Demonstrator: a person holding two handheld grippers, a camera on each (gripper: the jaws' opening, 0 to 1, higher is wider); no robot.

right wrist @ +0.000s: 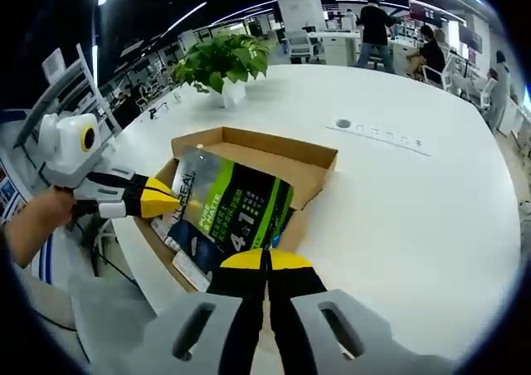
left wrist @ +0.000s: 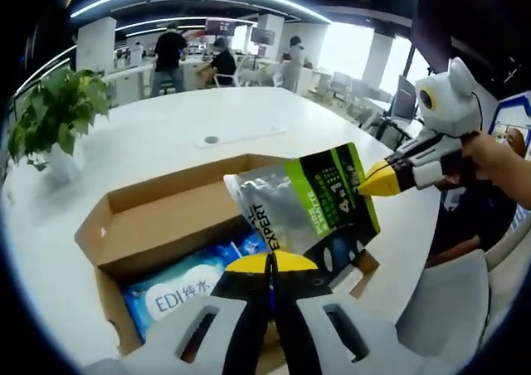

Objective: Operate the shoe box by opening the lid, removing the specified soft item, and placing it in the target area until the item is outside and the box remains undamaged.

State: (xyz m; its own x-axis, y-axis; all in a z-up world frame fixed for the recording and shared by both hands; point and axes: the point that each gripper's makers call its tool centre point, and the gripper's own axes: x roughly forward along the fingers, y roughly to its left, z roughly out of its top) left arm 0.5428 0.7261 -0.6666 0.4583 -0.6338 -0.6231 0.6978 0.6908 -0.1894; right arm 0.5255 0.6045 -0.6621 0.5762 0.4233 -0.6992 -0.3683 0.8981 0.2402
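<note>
An open cardboard shoe box (left wrist: 158,205) lies on the white table (left wrist: 166,134). Inside it rests a blue wipes pack (left wrist: 187,285) marked EDI. A soft green, silver and black pouch (left wrist: 311,201) hangs tilted above the box. My left gripper (left wrist: 270,260) is shut on the pouch's near edge. My right gripper (left wrist: 373,180) comes in from the right and pinches the pouch's far corner. In the right gripper view the pouch (right wrist: 232,209) covers the box's (right wrist: 282,147) near half, with my right gripper (right wrist: 267,259) shut on its lower edge and my left gripper (right wrist: 166,201) clamped on its side.
A potted plant (left wrist: 54,114) stands at the table's left end (right wrist: 224,60). A round cable grommet (left wrist: 211,140) and a flat strip lie beyond the box. A grey chair (left wrist: 452,300) sits at the table's right edge. People (left wrist: 170,56) work at desks far behind.
</note>
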